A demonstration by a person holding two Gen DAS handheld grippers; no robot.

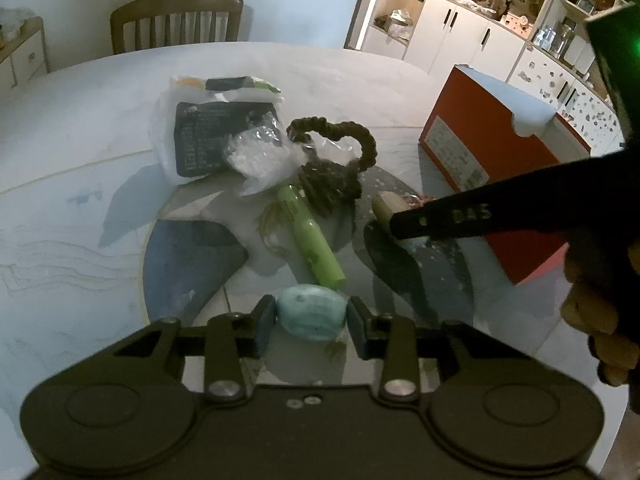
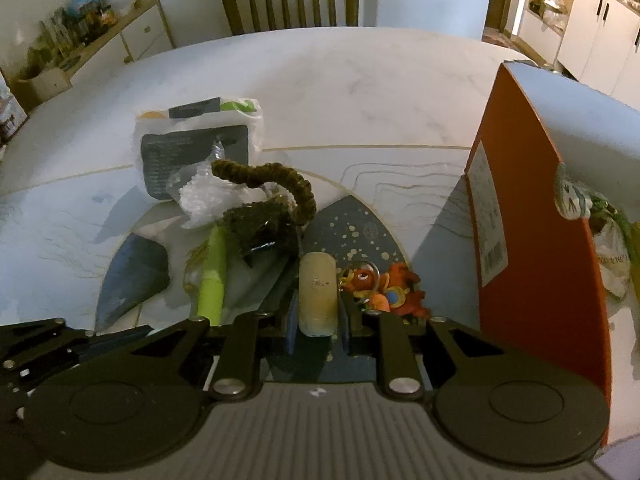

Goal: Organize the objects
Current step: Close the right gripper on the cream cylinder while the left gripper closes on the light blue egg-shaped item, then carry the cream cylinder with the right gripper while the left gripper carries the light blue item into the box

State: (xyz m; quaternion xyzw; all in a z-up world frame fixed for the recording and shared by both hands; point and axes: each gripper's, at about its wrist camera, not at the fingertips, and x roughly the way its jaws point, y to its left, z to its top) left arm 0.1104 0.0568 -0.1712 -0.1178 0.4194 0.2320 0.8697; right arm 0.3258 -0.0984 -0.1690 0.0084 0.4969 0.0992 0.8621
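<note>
In the left wrist view my left gripper is shut on a pale blue oval object, with both pads against its sides, low over the table's round inlay. In the right wrist view my right gripper is shut on a beige cylinder that lies on the inlay. In the left wrist view one black finger of the right gripper covers the near end of that cylinder. A green tube lies between the two grippers.
A dark braided cord, a crinkled clear bag and a white packet with a black label lie behind. A red-orange keychain toy sits beside an orange box on the right. A chair stands at the far edge.
</note>
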